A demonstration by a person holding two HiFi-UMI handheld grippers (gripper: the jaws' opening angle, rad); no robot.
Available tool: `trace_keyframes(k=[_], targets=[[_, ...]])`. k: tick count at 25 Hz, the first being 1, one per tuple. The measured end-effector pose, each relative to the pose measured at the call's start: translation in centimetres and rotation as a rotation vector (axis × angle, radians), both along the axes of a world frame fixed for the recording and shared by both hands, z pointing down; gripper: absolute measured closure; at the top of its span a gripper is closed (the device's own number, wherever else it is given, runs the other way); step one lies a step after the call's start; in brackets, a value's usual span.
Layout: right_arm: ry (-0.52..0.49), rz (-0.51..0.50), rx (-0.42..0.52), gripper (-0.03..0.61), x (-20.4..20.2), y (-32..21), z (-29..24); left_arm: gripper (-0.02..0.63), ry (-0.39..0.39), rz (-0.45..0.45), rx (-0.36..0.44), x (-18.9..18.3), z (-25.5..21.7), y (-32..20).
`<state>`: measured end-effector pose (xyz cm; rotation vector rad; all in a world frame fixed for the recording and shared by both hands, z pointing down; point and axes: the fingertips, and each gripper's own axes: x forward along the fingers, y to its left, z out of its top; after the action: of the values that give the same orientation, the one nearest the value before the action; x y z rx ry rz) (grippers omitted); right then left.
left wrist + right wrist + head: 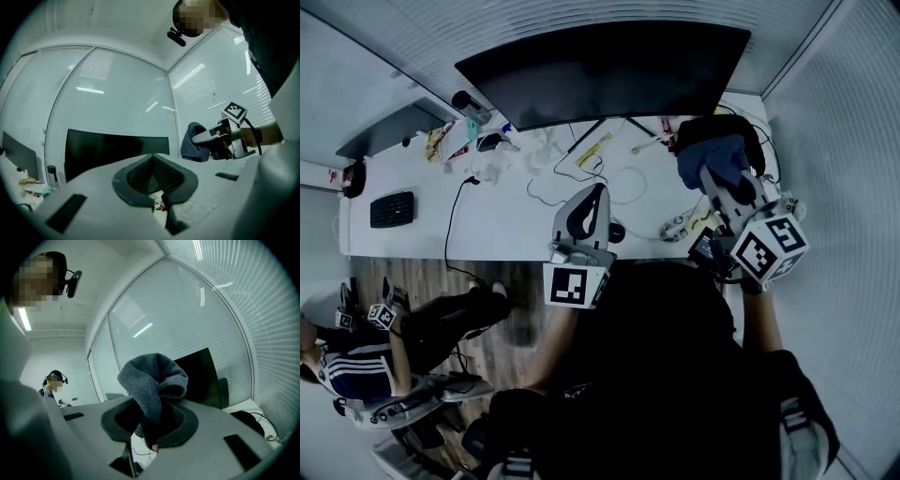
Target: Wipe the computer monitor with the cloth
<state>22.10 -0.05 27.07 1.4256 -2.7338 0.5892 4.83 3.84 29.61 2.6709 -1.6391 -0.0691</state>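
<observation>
The right gripper (151,425) is clamped on the blue-grey cloth (153,378), which bunches up out of its jaws. It is held just in front of the monitor's (609,70) right end, probably so wiping can start from that edge. The left gripper (153,174) has its jaws together on nothing and hangs before the monitor's middle, likely idle because wiping needs only one tool.
</observation>
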Motion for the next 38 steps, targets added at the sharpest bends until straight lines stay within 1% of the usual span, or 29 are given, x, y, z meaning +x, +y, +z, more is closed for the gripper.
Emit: trace_keyframes(k=[2,6,8,11,14,16,19,23,32,38], targets=[[0.022,0.004,0.015,0.497,0.6,1.1,0.5,0.607,-0.001,-0.013,-0.015,0.4,0.4,0.4],[0.059,-0.016,0.052,0.497,1.1,3.2,1.6,0.607,0.024,-0.014,0.01,1.8,0.3,1.2],[0.064,-0.029,0.047,0.499,1.1,3.8,2.3,0.607,0.029,-0.015,0.018,2.3,0.5,1.5],[0.08,-0.031,0.035,0.499,1.2,4.2,3.0,0.607,0.033,-0.028,0.005,2.7,1.2,1.8],[0.11,-0.035,0.053,0.5,1.3,4.4,3.2,0.607,0.044,-0.043,0.009,3.0,1.4,2.1],[0.124,-0.037,0.06,0.502,1.5,4.4,3.4,0.607,0.04,-0.052,-0.003,3.2,1.7,2.1],[0.119,-0.046,0.058,0.502,1.7,4.4,3.4,0.607,0.04,-0.063,0.006,3.3,1.6,2.2],[0.115,-0.044,0.051,0.502,2.2,4.4,3.8,0.607,0.03,-0.076,-0.01,3.3,1.8,2.3],[0.086,-0.049,0.051,0.502,2.5,4.0,3.9,0.607,0.018,-0.089,-0.003,3.5,1.7,2.2],[0.079,-0.056,0.04,0.502,2.9,4.0,4.2,0.607,0.012,-0.09,-0.015,4.0,1.9,2.4]])
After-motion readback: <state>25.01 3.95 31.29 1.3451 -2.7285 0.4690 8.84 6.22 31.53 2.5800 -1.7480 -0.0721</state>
